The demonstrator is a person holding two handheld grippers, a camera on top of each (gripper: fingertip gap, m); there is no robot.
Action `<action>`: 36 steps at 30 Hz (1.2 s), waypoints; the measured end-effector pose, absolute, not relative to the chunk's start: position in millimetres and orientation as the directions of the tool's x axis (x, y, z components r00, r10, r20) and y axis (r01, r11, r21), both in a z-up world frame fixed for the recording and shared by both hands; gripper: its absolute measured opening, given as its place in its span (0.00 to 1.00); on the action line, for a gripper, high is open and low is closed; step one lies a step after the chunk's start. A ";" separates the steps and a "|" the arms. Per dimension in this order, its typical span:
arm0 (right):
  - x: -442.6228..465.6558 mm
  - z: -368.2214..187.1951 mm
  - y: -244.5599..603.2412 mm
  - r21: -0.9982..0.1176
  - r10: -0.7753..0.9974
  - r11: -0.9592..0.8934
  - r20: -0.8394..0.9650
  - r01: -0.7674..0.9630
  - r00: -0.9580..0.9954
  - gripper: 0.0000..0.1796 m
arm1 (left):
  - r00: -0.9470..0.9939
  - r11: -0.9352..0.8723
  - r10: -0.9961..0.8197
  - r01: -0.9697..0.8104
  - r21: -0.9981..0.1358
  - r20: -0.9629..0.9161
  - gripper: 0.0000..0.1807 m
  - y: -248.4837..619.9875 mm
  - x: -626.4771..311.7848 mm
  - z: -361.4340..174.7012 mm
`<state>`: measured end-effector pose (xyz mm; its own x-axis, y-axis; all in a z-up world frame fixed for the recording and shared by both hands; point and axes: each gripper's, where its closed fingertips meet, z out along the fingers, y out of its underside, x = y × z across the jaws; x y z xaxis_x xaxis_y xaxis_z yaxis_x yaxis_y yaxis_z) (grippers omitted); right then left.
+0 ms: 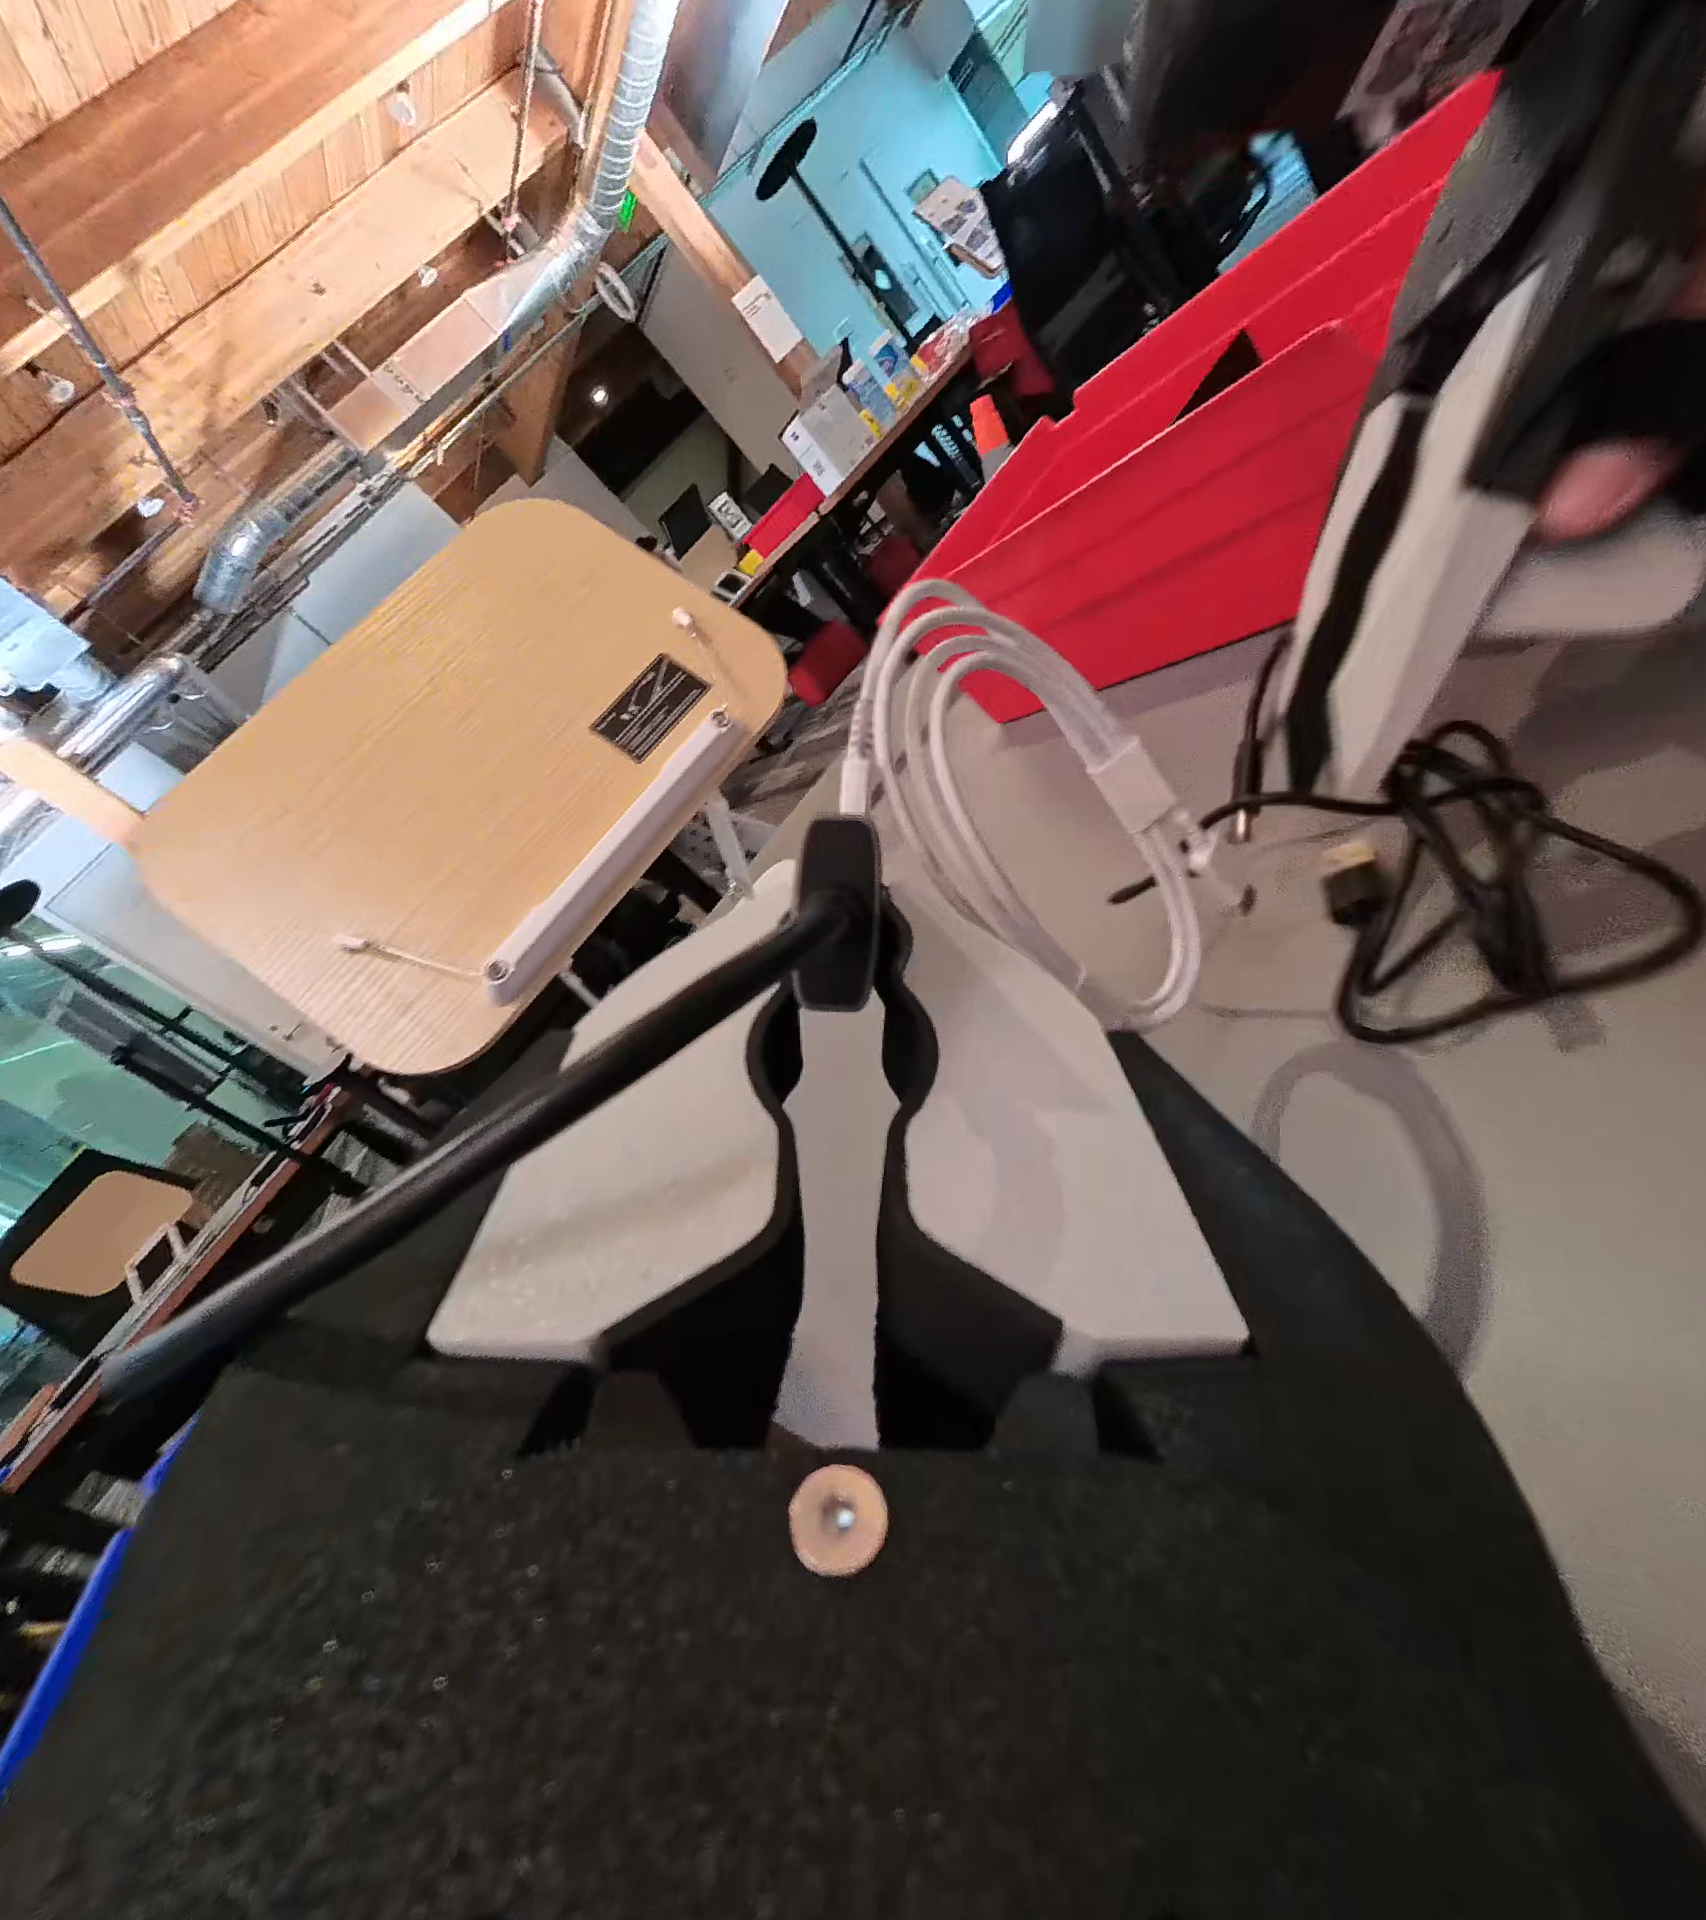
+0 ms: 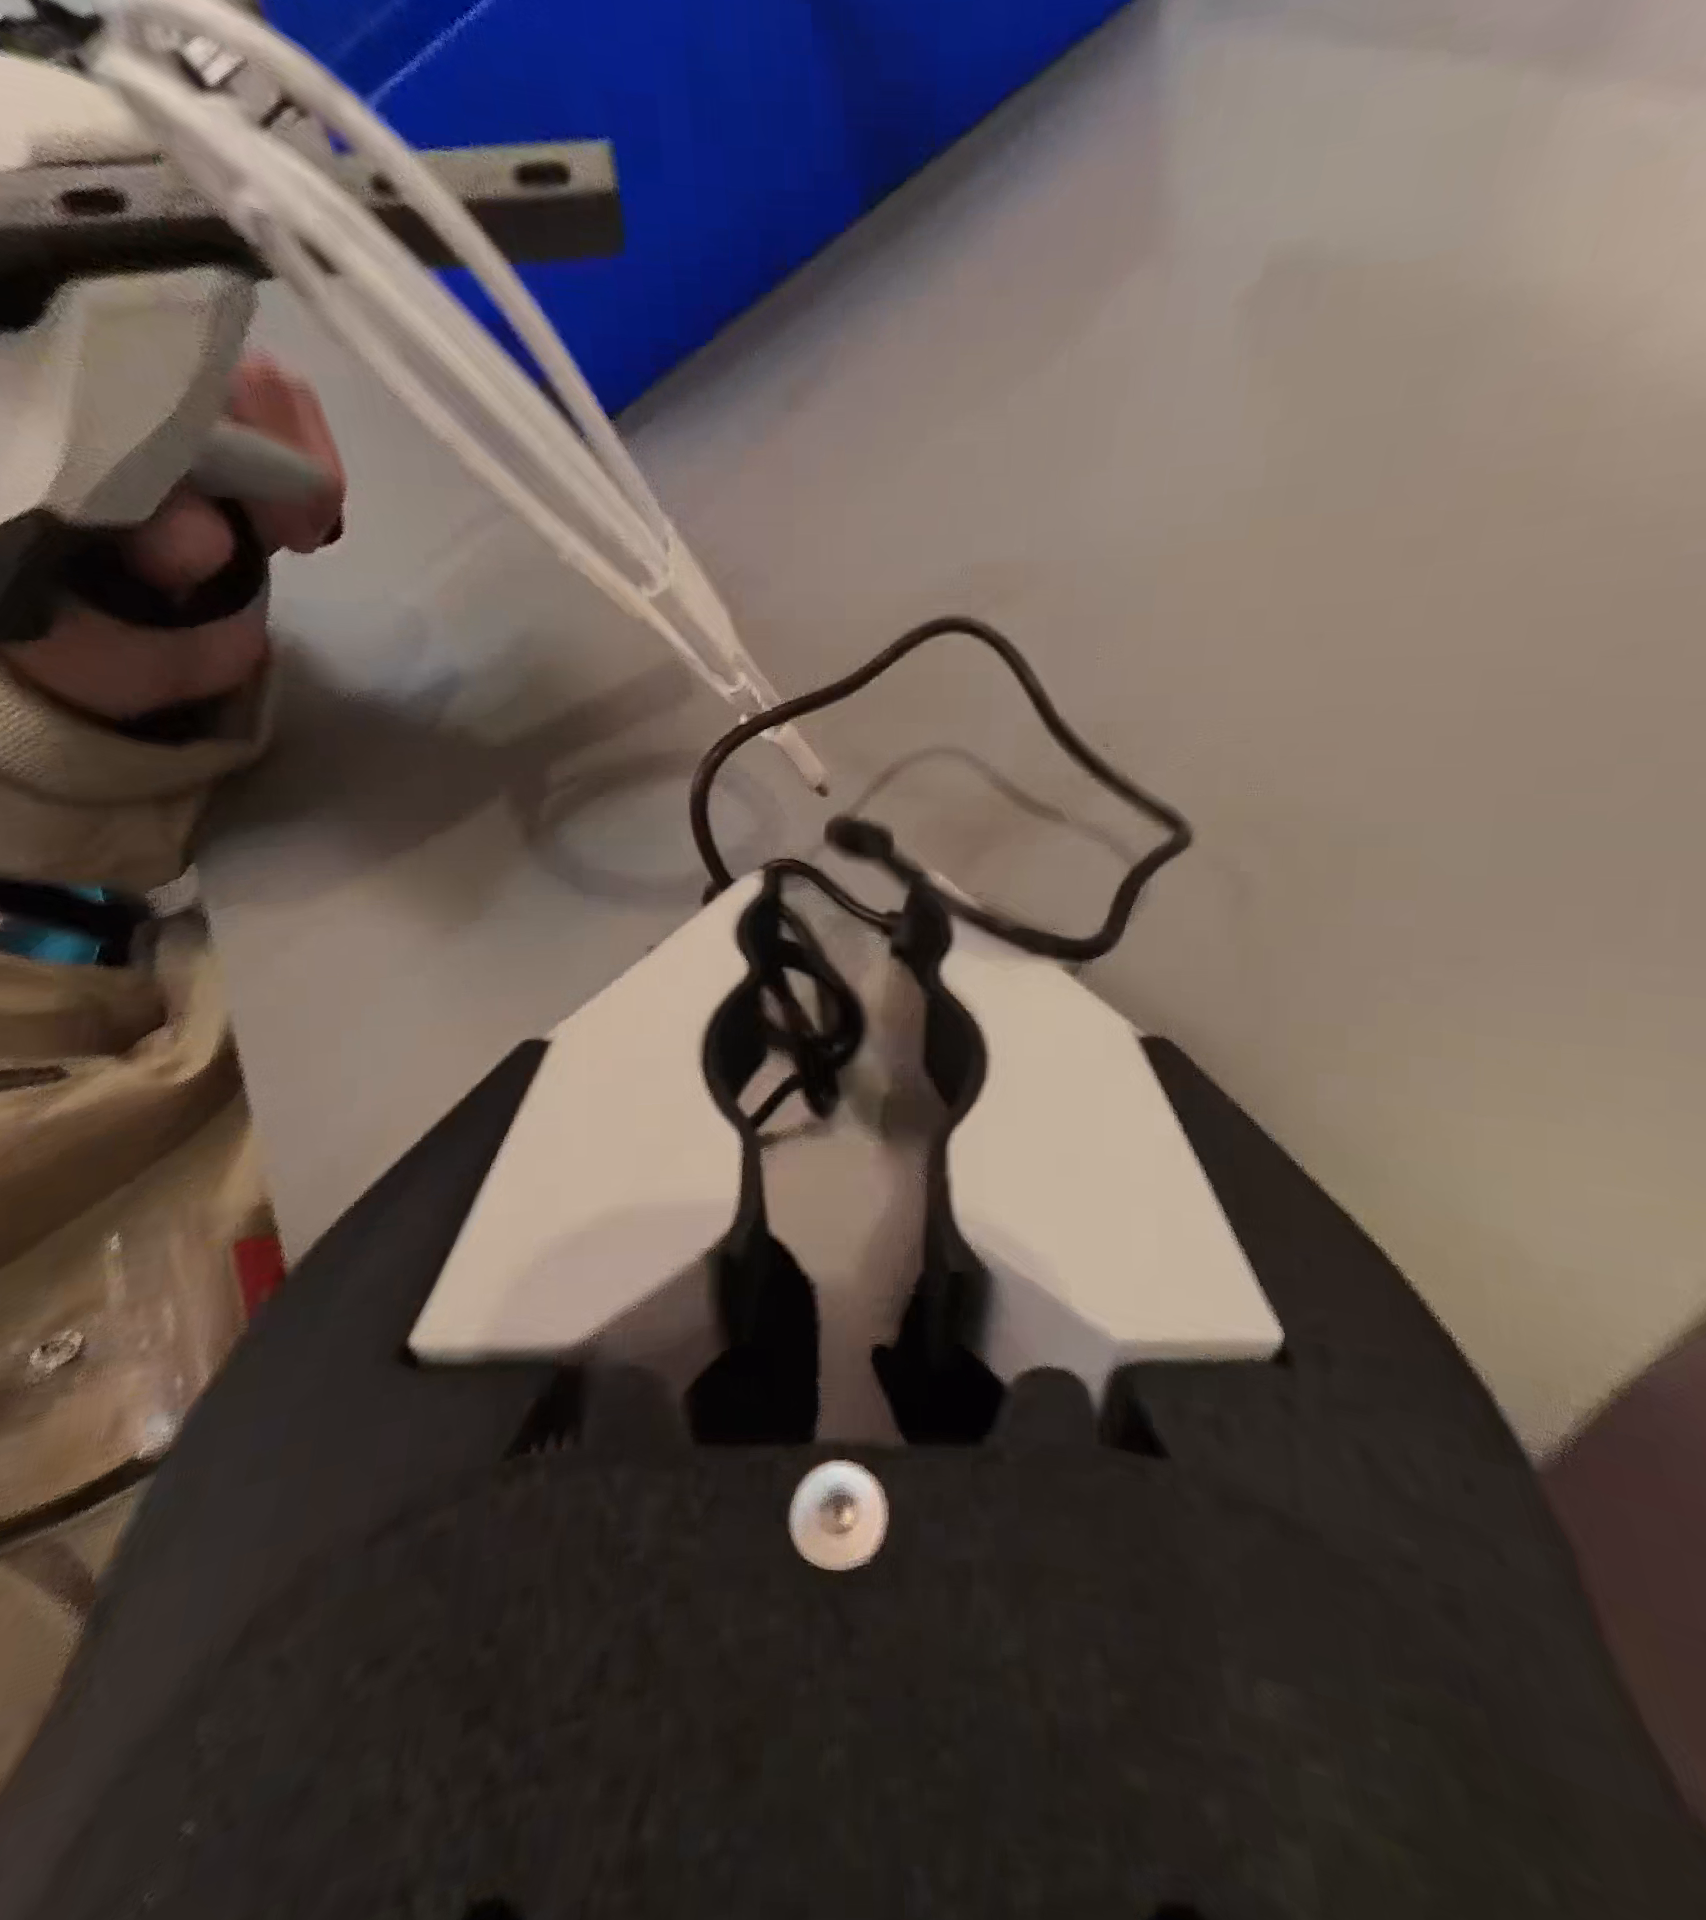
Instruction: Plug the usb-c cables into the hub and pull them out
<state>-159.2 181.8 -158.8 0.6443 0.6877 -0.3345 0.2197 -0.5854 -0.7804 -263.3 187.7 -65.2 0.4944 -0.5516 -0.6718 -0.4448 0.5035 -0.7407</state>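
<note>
Left gripper [image 1: 841, 971] pinches the hub [image 1: 836, 873] above the worktop [image 1: 1607, 1143] edge, with the white cable [image 1: 896, 727] hanging off it. Right gripper [image 2: 844, 920] has its jaws narrow round the black cable [image 2: 1036, 707] mid-worktop (grip unclear). Better to take the plug itself and line it up square with a port.

Left gripper [image 1: 841, 914]: your fingers [image 1: 683, 1143] are closed to a narrow gap and pinch a black hub [image 1: 838, 904] at their tips, the gripper tilted steeply. Right gripper [image 2: 844, 914]: your fingers [image 2: 1067, 1132] converge, tips nearly together, on a thin black cable [image 2: 984, 790], pointing down toward the tabletop [image 2: 1348, 520]. Your gloved right hand [image 1: 1680, 416] grips its handle; your left hand [image 2: 194, 561] shows, blurred.
</note>
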 end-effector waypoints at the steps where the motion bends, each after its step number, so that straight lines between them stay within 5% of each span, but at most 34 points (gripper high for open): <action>1: -159.4 -155.1 176.5 -0.781 0.706 -0.579 -0.334 0.236 0.625 0.18 | 0.504 0.500 -0.539 -0.453 -0.739 -0.674 0.06 190.1 -267.5 -63.8; 7: -140.6 -150.2 155.1 -0.776 0.790 -0.434 -0.084 0.458 0.607 0.40 | 0.606 0.472 -0.495 -0.414 -0.778 -0.623 0.06 200.3 -296.5 -39.7; 10: -156.2 -129.0 165.2 -0.878 0.786 -0.281 0.019 0.386 0.617 0.47 | 0.605 0.454 -0.534 -0.384 -0.804 -0.591 0.06 201.0 -295.0 -41.5; 14: -186.6 -153.6 183.4 -0.850 0.782 -0.332 -0.005 0.409 0.624 0.62 | 0.586 0.436 -0.558 -0.395 -0.809 -0.587 0.06 202.5 -288.1 -51.1; 20: -203.9 -145.5 219.0 -0.836 0.825 -0.232 0.101 0.497 0.555 0.64 | 0.618 0.428 -0.505 -0.427 -0.796 -0.603 0.06 208.0 -295.4 -46.5; 25: -188.2 -151.7 240.0 -0.652 0.869 -0.205 0.221 0.730 0.443 0.68 | 0.675 0.410 -0.459 -0.417 -0.812 -0.578 0.06 215.0 -314.7 -34.2; 30: -193.2 -170.1 237.1 -0.567 0.878 -0.456 -0.163 0.686 0.450 0.76 | 0.662 0.406 -0.456 -0.440 -0.801 -0.595 0.06 214.4 -315.5 -38.9; 36: -208.0 -192.7 215.6 -0.551 0.938 -0.318 -0.062 0.772 0.341 0.73 | 0.642 0.396 -0.472 -0.458 -0.796 -0.604 0.06 216.1 -313.2 -46.9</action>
